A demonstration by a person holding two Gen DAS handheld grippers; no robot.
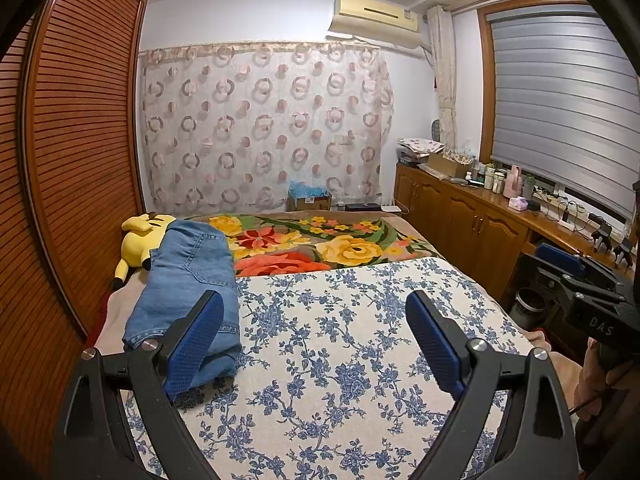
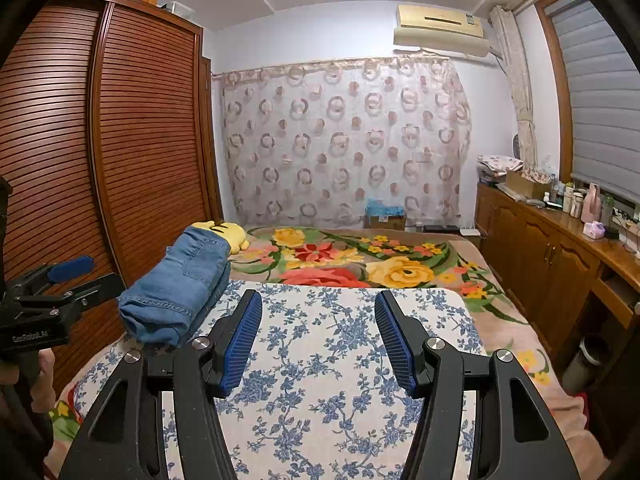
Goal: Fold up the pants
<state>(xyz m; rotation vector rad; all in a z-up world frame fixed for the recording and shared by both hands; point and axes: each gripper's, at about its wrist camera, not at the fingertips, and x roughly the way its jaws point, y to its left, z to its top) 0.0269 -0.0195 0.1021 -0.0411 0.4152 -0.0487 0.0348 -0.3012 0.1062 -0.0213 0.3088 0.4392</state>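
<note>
Blue denim pants (image 1: 188, 284) lie folded in a thick stack at the left side of the bed, also in the right wrist view as a folded bundle (image 2: 176, 292). My left gripper (image 1: 316, 312) hangs open above the blue-flowered white cloth (image 1: 340, 340), its left pad (image 1: 196, 340) in front of the pants, with nothing between the pads. My right gripper (image 2: 318, 312) is open over the same cloth (image 2: 320, 360), to the right of the pants, and holds nothing. Each gripper shows at the edge of the other's view.
A yellow plush toy (image 1: 140, 240) lies behind the pants by the slatted wardrobe (image 1: 80, 140). A bright flowered blanket (image 1: 320, 244) covers the far half of the bed. Wooden cabinets (image 1: 460, 224) with bottles and cables line the right side under the window.
</note>
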